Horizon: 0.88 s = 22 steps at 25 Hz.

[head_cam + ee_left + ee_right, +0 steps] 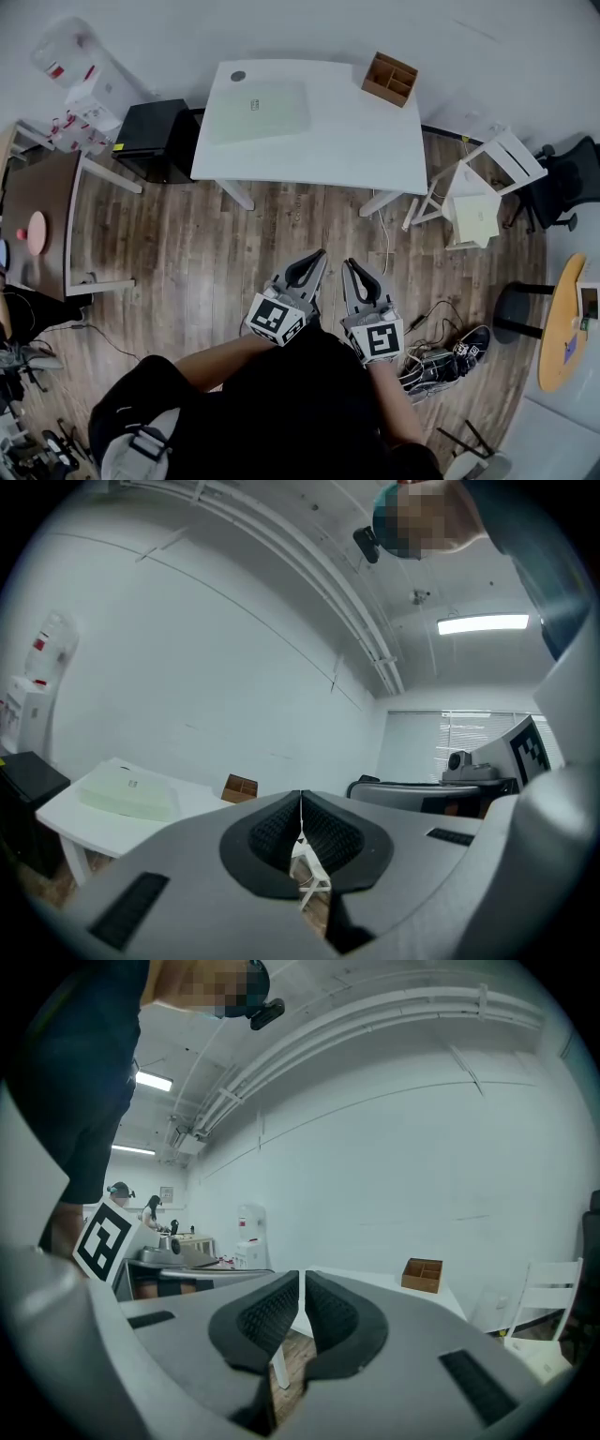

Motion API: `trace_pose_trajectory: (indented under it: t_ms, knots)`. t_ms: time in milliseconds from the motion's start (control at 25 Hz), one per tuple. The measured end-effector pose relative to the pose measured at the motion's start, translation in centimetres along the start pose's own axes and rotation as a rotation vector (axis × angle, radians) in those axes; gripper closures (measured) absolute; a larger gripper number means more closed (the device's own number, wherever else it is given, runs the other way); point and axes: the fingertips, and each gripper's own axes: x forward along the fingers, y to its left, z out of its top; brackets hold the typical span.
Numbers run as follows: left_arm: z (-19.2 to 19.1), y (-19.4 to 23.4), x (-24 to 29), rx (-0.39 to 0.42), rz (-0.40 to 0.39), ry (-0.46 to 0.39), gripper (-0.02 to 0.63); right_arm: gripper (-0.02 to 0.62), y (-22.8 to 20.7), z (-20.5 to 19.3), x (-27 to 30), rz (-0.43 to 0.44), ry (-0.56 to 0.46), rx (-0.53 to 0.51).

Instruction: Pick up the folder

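A pale green translucent folder (257, 111) lies flat on the left half of a white table (356, 141); in the left gripper view the folder (127, 792) shows at the far left. Both grippers hang over the wooden floor, well short of the table, side by side. My left gripper (320, 255) is shut with nothing between its jaws (300, 810). My right gripper (349, 266) is also shut and empty (302, 1290). Each points toward the table.
A wooden organizer box (389, 79) sits at the table's right corner. A black cabinet (155, 139) stands left of the table, a white chair (478, 192) to its right. A brown desk (37, 225) is at the left. Shoes and cables (445, 361) lie on the floor at my right.
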Motion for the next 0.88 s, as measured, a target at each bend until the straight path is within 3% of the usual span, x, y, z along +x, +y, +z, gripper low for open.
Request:
trace_pose_trajectory:
  t_ms: [240, 480, 880]
  knots:
    - [0.2, 0.4, 1.6, 0.004, 0.013, 0.004, 0.591, 0.554, -2.3, -0.3, 1.1, 0.001, 0.008, 0.013]
    - [0.1, 1.9, 2.6, 0.028, 0.047, 0.009, 0.591, 0.554, -2.8, -0.1, 3.1, 0.032, 0.041, -0.043]
    - [0.9, 7.0, -0.3, 0.016, 0.207, -0.029, 0.591, 0.554, 0.3, -1.1, 6.7, 0.179, 0.058, -0.057]
